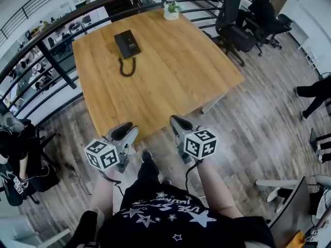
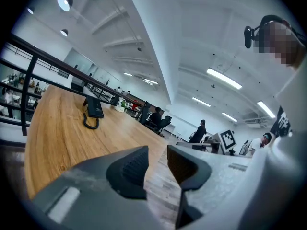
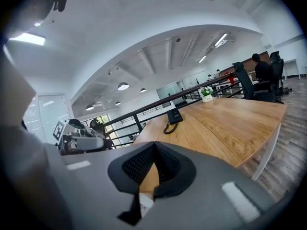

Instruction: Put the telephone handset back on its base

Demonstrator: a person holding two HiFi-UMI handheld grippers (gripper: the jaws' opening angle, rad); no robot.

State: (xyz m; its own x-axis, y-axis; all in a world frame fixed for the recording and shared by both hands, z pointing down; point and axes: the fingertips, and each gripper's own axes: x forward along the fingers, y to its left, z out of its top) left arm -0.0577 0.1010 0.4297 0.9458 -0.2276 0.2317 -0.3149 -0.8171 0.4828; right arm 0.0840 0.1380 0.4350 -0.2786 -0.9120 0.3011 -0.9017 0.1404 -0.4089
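Standing at the six-o'clock edge of the table (image 1: 176,81), we hold both tools short of the work. The left gripper (image 2: 157,153) has its pads slightly spread with only floorboards showing between them. The right gripper (image 3: 153,146) has its tips pressed together on nothing. The telephone (image 1: 127,43) lies well apart from both, toward eleven o'clock on the tabletop, with its cord (image 1: 126,67) looped at its six-o'clock side. At this range we cannot tell whether the handset rests on the base or beside it. We judge three hazards ahead. First, neither claw looks wide enough to take a handset, so an approach without reopening would shove the set rather than grasp it. Second, a shove toward eleven o'clock would send it to the table edge by the railing (image 1: 58,65). Third, a jaw catching the cord loop could drag the base along as the handset rises. The plant pot (image 1: 171,11), at one o'clock of the telephone, seems clear of a direct reach.
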